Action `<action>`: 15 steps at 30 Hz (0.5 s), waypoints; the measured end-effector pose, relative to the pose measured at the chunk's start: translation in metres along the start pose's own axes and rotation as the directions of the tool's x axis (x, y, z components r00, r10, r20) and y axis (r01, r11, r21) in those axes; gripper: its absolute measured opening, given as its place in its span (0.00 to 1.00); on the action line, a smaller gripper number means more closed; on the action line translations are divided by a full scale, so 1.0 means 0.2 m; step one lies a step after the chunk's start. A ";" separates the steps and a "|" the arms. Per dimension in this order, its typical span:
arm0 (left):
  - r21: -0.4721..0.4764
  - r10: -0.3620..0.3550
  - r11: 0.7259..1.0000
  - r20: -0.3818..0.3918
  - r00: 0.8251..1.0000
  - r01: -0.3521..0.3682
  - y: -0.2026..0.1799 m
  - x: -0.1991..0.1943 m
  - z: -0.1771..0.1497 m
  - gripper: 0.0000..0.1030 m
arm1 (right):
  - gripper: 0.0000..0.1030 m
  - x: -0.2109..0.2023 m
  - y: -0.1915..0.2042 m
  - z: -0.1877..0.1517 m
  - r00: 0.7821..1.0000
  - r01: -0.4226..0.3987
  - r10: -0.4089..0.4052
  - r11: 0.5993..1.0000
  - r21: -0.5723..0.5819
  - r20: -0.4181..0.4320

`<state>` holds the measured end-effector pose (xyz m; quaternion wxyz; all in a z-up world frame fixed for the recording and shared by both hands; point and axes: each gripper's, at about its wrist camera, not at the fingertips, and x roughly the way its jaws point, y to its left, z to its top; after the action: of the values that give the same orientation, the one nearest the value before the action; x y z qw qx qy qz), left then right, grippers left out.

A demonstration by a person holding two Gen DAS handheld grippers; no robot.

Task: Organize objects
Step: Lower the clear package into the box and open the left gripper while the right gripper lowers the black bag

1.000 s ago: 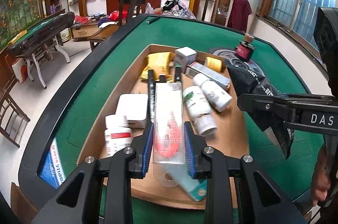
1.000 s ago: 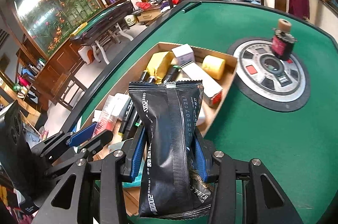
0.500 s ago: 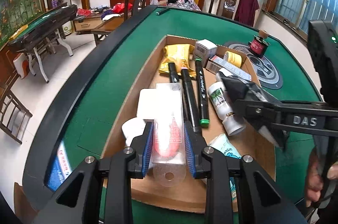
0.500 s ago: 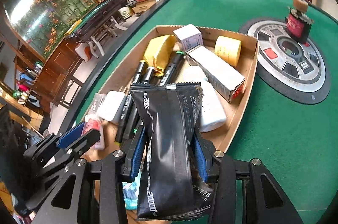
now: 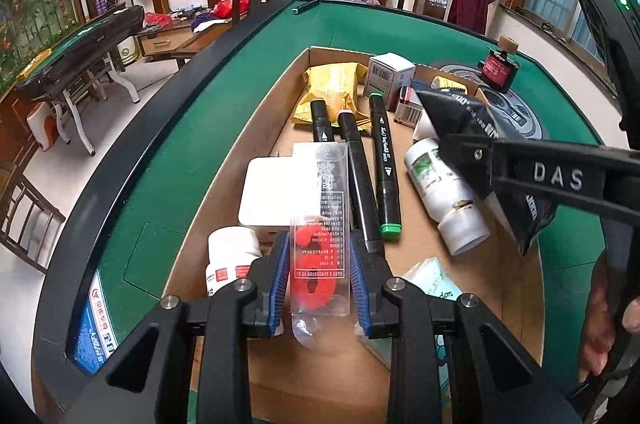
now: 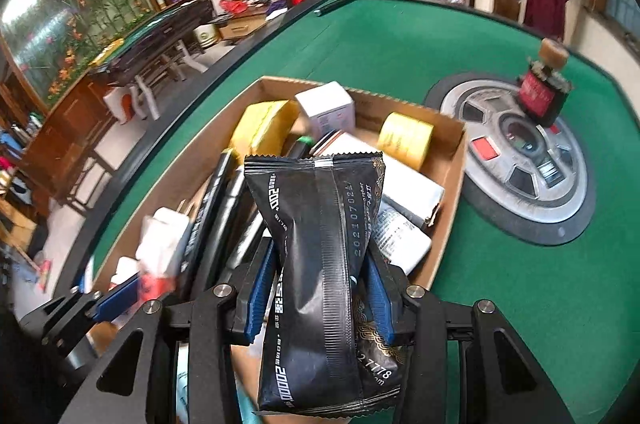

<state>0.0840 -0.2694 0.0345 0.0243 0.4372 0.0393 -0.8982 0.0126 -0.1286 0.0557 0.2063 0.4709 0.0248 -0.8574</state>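
Left wrist view: a clear plastic pack (image 5: 320, 224) with a red item inside stands lengthwise between the blue pads of the left gripper (image 5: 320, 278). Both pads press on its long edges, so the jaws are clamped on it. The near end of the pack projects back past the pads; the far end reaches out over the cardboard tray (image 5: 248, 128). The pack is held above the near part of the tray.

Just left of the pack lie a white flat box (image 5: 272, 192) and a white pill bottle (image 5: 230, 256). Just right of it lie three black markers (image 5: 384, 164), side by side and pointing away. A yellow pouch (image 5: 332, 84) and a small white carton (image 5: 390, 72) lie at the far end of the tray. Two white bottles (image 5: 440, 192) lie on their sides at the right.

Right wrist view: a black foil packet (image 6: 320, 256) stands upright between the pads of the right gripper (image 6: 318, 296). The pads squeeze its middle, which is pinched narrow, so these jaws are clamped on it as well. Its top seal rises above the fingers and its lower end hangs below them. The packet is held over the near right part of the tray.

A yellow roll (image 6: 404, 140) lies in the far right corner of the tray. The tray rests on a green table (image 6: 400, 36). A small dark bottle (image 6: 544, 88) stands on the round panel (image 6: 528, 208) to the right, well apart from the tray.
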 end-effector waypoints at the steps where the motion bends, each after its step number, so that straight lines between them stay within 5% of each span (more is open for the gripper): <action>1: 0.002 0.003 1.000 0.001 1.000 -0.003 0.00 0.00 0.00 0.27 | 0.46 0.00 0.00 0.00 1.000 0.004 -0.004 1.000 0.007 -0.002; 8: -0.008 0.005 1.000 0.011 1.000 -0.005 -0.01 -0.02 -0.01 0.27 | 0.46 -0.02 -0.01 -0.05 0.996 -0.073 0.076 0.996 0.054 -0.052; 15: -0.012 0.022 1.000 0.075 0.997 -0.021 0.00 -0.13 -0.02 0.27 | 0.48 -0.04 0.02 -0.09 0.997 -0.056 0.058 0.997 0.057 -0.042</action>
<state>0.1028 -0.2695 0.0517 0.0379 0.4036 0.0386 -0.9133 0.0313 -0.1254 0.0527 0.2169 0.4956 -0.0082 -0.8410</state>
